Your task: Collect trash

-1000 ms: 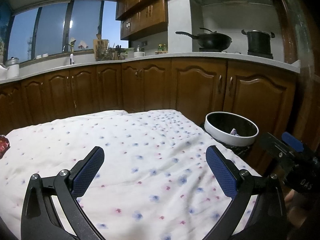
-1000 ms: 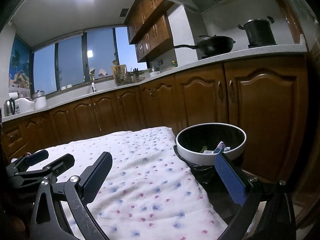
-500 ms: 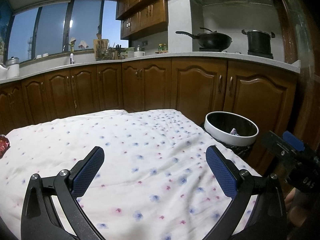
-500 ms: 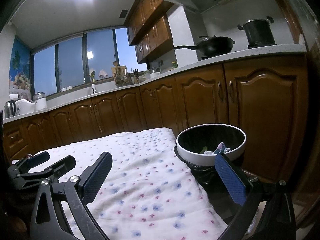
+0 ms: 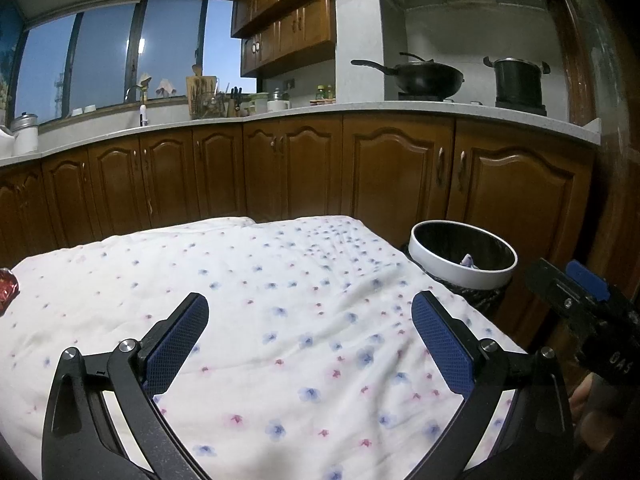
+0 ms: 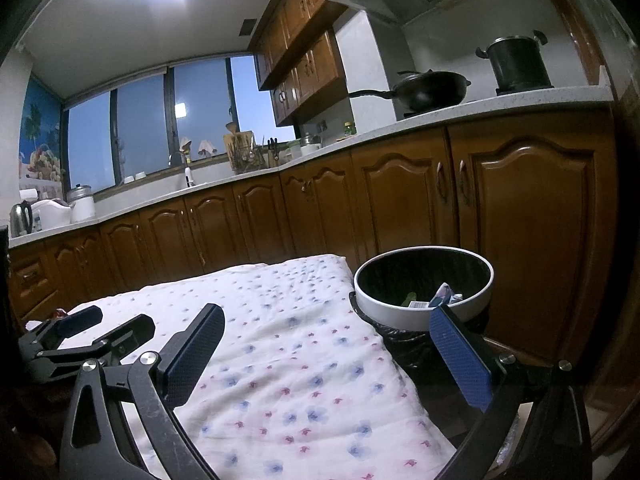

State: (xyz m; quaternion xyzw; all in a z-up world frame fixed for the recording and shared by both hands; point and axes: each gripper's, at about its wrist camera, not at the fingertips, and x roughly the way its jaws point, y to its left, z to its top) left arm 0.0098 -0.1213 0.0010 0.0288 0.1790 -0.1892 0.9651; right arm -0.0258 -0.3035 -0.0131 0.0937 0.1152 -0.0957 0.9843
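A white-rimmed trash bin (image 5: 464, 276) with a black liner stands at the table's right end; it also shows in the right wrist view (image 6: 400, 316), with several scraps of trash (image 6: 442, 298) inside. A red wrapper (image 5: 7, 286) lies at the far left edge of the flowered cloth (image 5: 280, 320); a red speck of it (image 6: 60, 313) shows in the right wrist view. My left gripper (image 5: 308, 320) is open and empty over the cloth. My right gripper (image 6: 324, 332) is open and empty, its right finger just in front of the bin.
Brown kitchen cabinets (image 5: 300, 172) run behind the table under a pale counter (image 5: 360, 108). A black wok (image 5: 424, 78) and a pot (image 5: 518, 80) sit on the stove. The right gripper's body (image 5: 588, 320) shows at the left view's right edge.
The right wrist view has risen slightly, so the bin sits a little lower in it. The left gripper has hardly moved.
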